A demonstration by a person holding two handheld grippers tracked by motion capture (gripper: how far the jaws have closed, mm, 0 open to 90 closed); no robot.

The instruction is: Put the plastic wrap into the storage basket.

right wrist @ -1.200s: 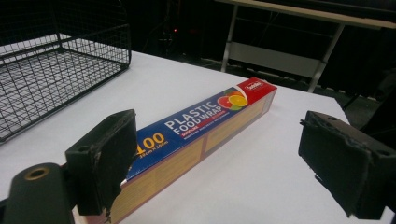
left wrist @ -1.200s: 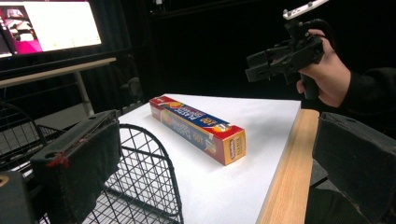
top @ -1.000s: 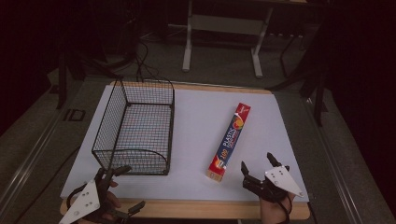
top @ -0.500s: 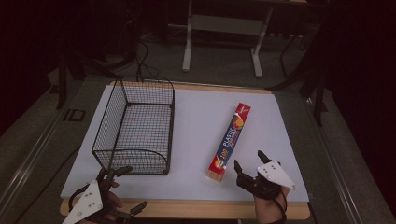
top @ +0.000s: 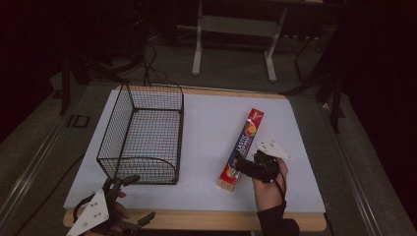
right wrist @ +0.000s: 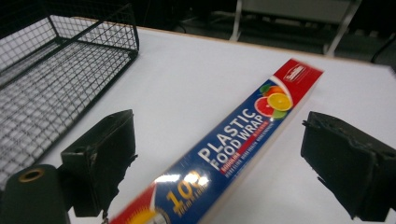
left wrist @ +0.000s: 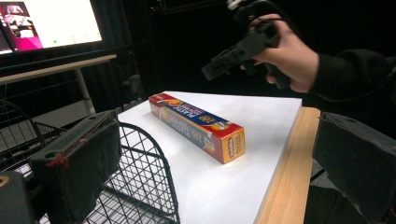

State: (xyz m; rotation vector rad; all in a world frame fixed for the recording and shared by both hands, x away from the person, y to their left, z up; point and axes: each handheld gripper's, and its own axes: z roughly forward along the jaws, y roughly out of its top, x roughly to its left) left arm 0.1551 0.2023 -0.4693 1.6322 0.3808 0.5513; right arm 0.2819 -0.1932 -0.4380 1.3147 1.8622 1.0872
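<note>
High view: the right tongs (top: 246, 166) have travelled from the near right corner of the tabletop (top: 206, 123) up to the plastic food wrap box (top: 242, 149) and now hang over its near half. Their jaws have just been opening, with the box under the gap but not yet pinched. I judge that a pickup is about to start, probably to carry the box to the wire basket (top: 142, 135), which stands well apart on the left. The left tongs (top: 129, 196) stay at the near left edge, spread and holding nothing.

Left gripper view: the box (left wrist: 196, 126) lies flat on the white sheet, its near end cap showing small print too fine to read. The right tongs (left wrist: 229, 58) hover above it in the person's hand.

Right gripper view: the spread pads flank the box (right wrist: 238, 144), apart from it on both sides. The lid reads "PLASTIC FOOD WRAP" beside citrus slices, with "100" nearer the camera.
</note>
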